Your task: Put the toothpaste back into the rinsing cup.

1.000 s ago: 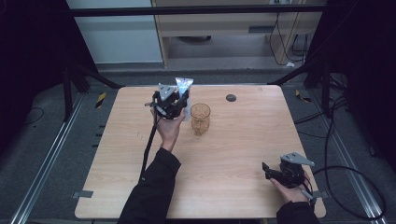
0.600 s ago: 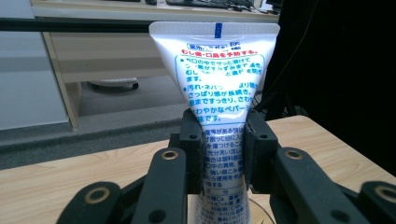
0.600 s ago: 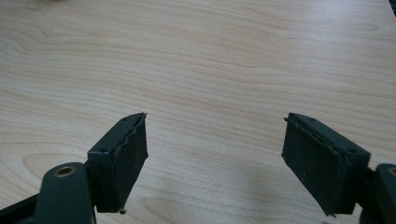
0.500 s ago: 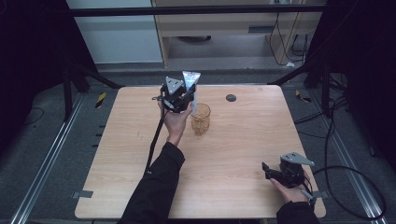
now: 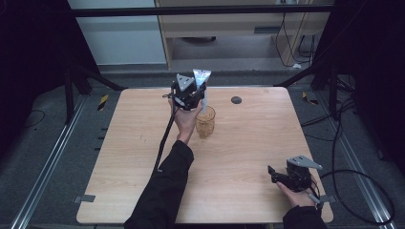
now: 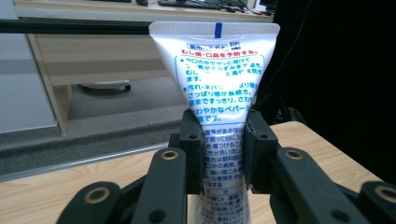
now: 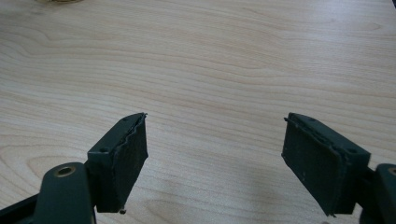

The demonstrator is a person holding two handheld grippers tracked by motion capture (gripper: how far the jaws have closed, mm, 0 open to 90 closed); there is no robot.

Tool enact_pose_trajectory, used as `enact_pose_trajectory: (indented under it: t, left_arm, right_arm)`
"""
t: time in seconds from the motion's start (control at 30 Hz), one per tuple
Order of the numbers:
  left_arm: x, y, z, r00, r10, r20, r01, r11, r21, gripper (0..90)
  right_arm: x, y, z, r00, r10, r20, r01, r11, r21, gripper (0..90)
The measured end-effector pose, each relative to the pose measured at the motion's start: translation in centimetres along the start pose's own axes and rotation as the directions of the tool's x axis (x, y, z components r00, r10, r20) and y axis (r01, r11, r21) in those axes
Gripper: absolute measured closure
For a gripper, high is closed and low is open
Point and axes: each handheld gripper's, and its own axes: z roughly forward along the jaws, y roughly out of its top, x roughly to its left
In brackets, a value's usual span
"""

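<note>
Left gripper (image 5: 197,93): clamped on toothpaste tube (image 6: 219,88), held upright, crimped end up.
Shift: carried rightward along far table edge, now just above amber cup (image 5: 206,122).
Implication: likely 1 lowering move from dropping tube into cup.
Right gripper (image 7: 215,158): jaws spread, empty, resting low over table (image 5: 248,157).

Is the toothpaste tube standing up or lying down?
Standing up: the left gripper pinches the toothpaste tube with its flat crimped end pointing up.

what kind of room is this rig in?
Probably a lab or office set up for recording, not a home: a bare wooden table ringed by dark curtains, cables trailing across the grey floor, and a desk with keyboards behind.
</note>
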Motion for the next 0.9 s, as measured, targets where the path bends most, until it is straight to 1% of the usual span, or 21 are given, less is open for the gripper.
enact_pose_trajectory:
  t: [0.03, 0.13, 0.17, 0.4, 0.47, 0.5, 0.53, 0.6, 0.7, 0.73, 0.8, 0.83, 0.9]
  left_arm:
    - [-0.3, -0.1, 0.3, 0.9999, 0.008, 0.006, -0.008, 1.0000, 0.006, 72.1]
    - [-0.5, -0.2, 0.7, 0.9998, 0.019, 0.005, -0.019, 0.9998, 0.011, 72.1]
    - [-0.6, -0.3, 1.1, 0.9997, 0.025, 0.005, -0.025, 0.9995, 0.020, 72.1]
    - [-0.4, -1.1, 2.0, 0.9996, 0.030, 0.000, -0.030, 0.9984, 0.048, 72.1]
    - [-0.3, -1.5, 2.3, 0.9993, 0.038, 0.001, -0.038, 0.9977, 0.056, 72.1]
    - [-0.3, -1.5, 2.3, 0.9993, 0.038, 0.001, -0.038, 0.9977, 0.056, 72.0]
    - [-0.2, -1.9, 2.5, 0.9991, 0.041, 0.009, -0.042, 0.9973, 0.060, 72.0]
    - [-0.2, -2.1, 2.5, 0.9990, 0.043, 0.007, -0.044, 0.9969, 0.066, 71.9]
    - [0.1, -2.9, 2.5, 0.9991, 0.042, 0.008, -0.042, 0.9963, 0.075, 71.9]
    - [0.1, -2.9, 2.5, 0.9991, 0.042, 0.008, -0.042, 0.9963, 0.075, 71.8]
    - [0.2, -3.4, 2.4, 0.9992, 0.038, 0.010, -0.039, 0.9963, 0.077, 71.8]
    - [0.2, -3.6, 2.4, 0.9992, 0.039, 0.011, -0.039, 0.9961, 0.079, 71.7]
    - [0.1, -4.1, 2.3, 0.9990, 0.042, 0.014, -0.043, 0.9957, 0.083, 71.7]
  right_arm:
    - [0.0, 0.0, 0.0, 1.0000, -0.003, 0.002, 0.003, 1.000, -0.001, 22.1]
    - [0.0, 0.0, 0.0, 1.0000, 0.001, -0.002, -0.001, 1.000, -0.002, 22.1]
    - [0.0, 0.0, -0.1, 1.0000, 0.002, -0.003, -0.002, 1.000, -0.003, 22.1]
    - [0.0, 0.0, 0.0, 1.0000, 0.002, -0.005, -0.002, 1.000, -0.003, 22.1]
    - [0.0, 0.0, -0.1, 1.0000, 0.003, -0.005, -0.003, 1.000, -0.003, 22.1]
    - [0.0, 0.0, -0.1, 1.0000, 0.003, -0.005, -0.003, 1.000, -0.003, 22.1]
    - [0.0, 0.0, -0.1, 0.9999, 0.008, -0.007, -0.008, 1.000, -0.005, 22.1]
    - [0.0, 0.0, -0.1, 0.9999, 0.007, -0.008, -0.007, 1.000, -0.005, 22.1]
    - [0.0, 0.0, 0.0, 1.0000, 0.000, -0.006, 0.000, 1.000, -0.003, 22.2]
    - [0.0, 0.0, 0.0, 1.0000, -0.004, -0.004, 0.004, 1.000, -0.005, 22.2]
    - [0.0, 0.0, 0.0, 1.0000, -0.006, -0.003, 0.006, 1.000, -0.005, 22.2]
    - [0.0, 0.0, 0.0, 1.0000, 0.001, -0.007, -0.002, 1.000, -0.004, 22.2]
    - [0.0, 0.0, 0.0, 1.0000, 0.000, -0.006, 0.000, 1.000, -0.003, 22.1]
